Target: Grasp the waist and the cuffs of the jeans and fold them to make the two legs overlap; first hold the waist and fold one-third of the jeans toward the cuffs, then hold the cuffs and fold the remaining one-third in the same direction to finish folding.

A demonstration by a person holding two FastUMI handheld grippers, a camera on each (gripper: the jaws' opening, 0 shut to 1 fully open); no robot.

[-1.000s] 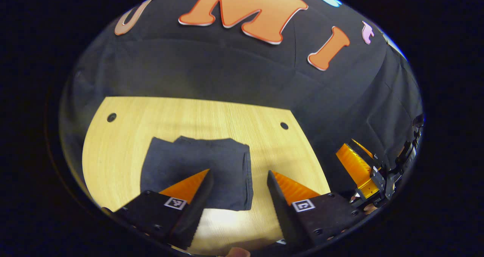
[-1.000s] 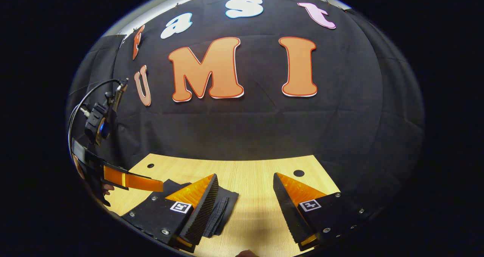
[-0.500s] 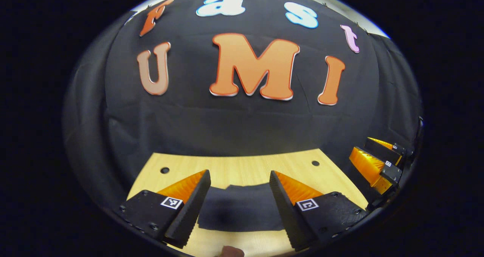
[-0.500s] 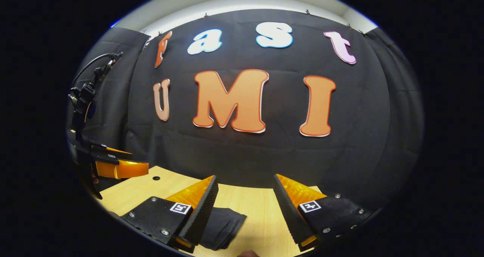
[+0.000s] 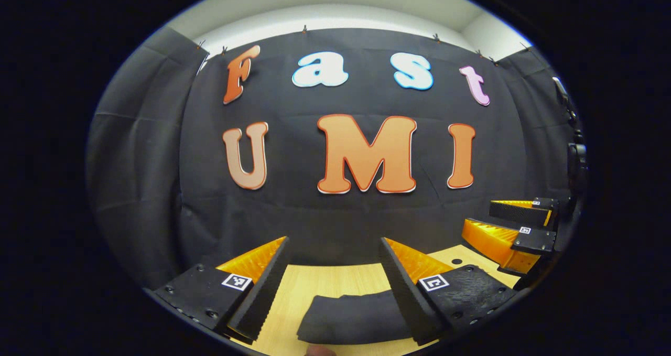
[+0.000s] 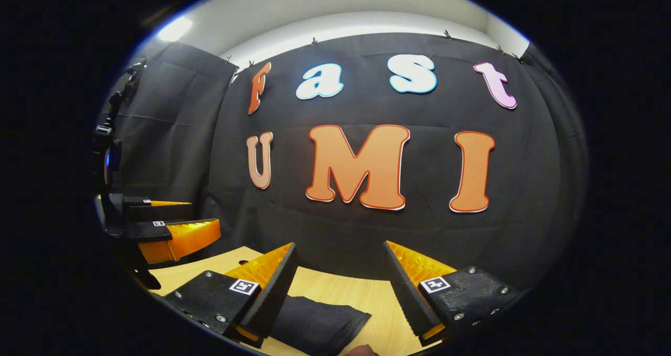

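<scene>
Jeans (image 5: pixel 352 319) folded on table, below open left gripper (image 5: pixel 335 272).

My left tool (image 5: pixel 333 261) carries its camera low above the table (image 5: pixel 335 280), facing nearly level at the booth's back wall, with the folded jeans (image 5: pixel 351 322) close under the lens and my right tool (image 5: pixel 511 225) off at the right edge. The camera on my right tool (image 6: pixel 341 267) sits about as low and faces the same wall, the jeans (image 6: pixel 314 327) close below and my left tool (image 6: pixel 168 230) at its left edge. Both views share the back wall, the table's far strip and the jeans.
</scene>
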